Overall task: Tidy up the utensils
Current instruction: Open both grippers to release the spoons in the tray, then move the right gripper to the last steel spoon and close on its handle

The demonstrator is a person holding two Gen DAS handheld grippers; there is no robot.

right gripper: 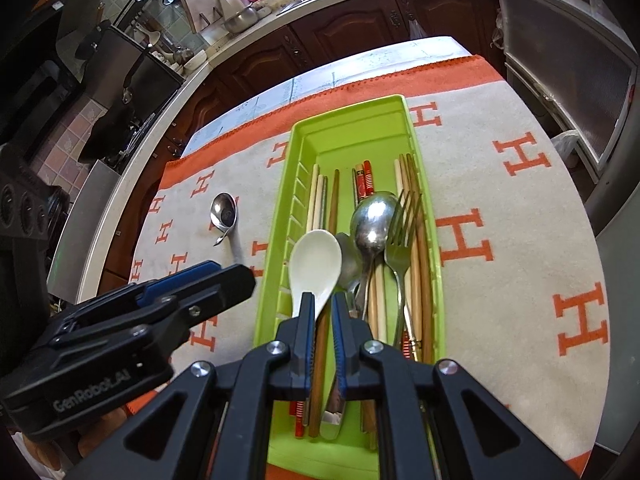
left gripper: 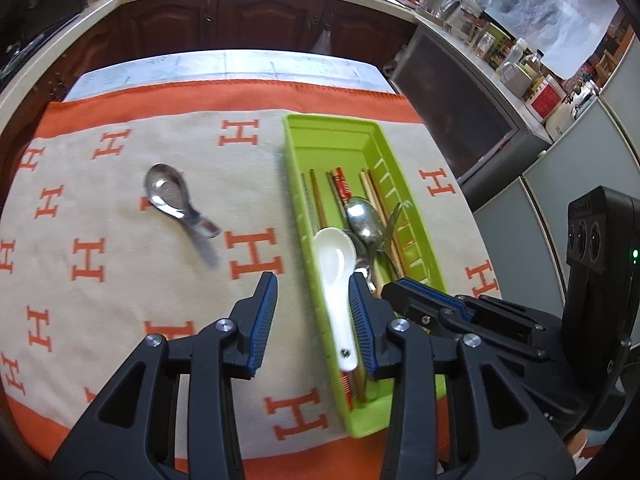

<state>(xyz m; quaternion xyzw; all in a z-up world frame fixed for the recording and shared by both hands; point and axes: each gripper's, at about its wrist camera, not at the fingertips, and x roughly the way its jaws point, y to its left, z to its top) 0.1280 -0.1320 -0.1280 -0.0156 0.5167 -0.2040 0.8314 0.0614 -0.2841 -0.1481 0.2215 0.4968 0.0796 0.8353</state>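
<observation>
A green utensil tray [left gripper: 298, 168] [right gripper: 352, 128] lies on the H-patterned cloth and holds several chopsticks, a metal spoon [left gripper: 362, 218] [right gripper: 374, 220], a fork [right gripper: 402, 236] and a white ceramic spoon [left gripper: 336, 276] [right gripper: 314, 266]. A short steel soup spoon [left gripper: 174, 200] [right gripper: 224, 214] lies on the cloth left of the tray. My left gripper [left gripper: 314, 286] is open over the tray's left edge, beside the white spoon's handle. My right gripper [right gripper: 320, 300] hangs over the tray, jaws narrowly apart around the white spoon's handle.
The cream and orange cloth [left gripper: 100, 280] [right gripper: 520, 240] covers the table. Dark wood cabinets [left gripper: 240, 20] and a cluttered countertop [left gripper: 500, 44] stand behind. A grey appliance [left gripper: 472, 120] is close to the table's right side.
</observation>
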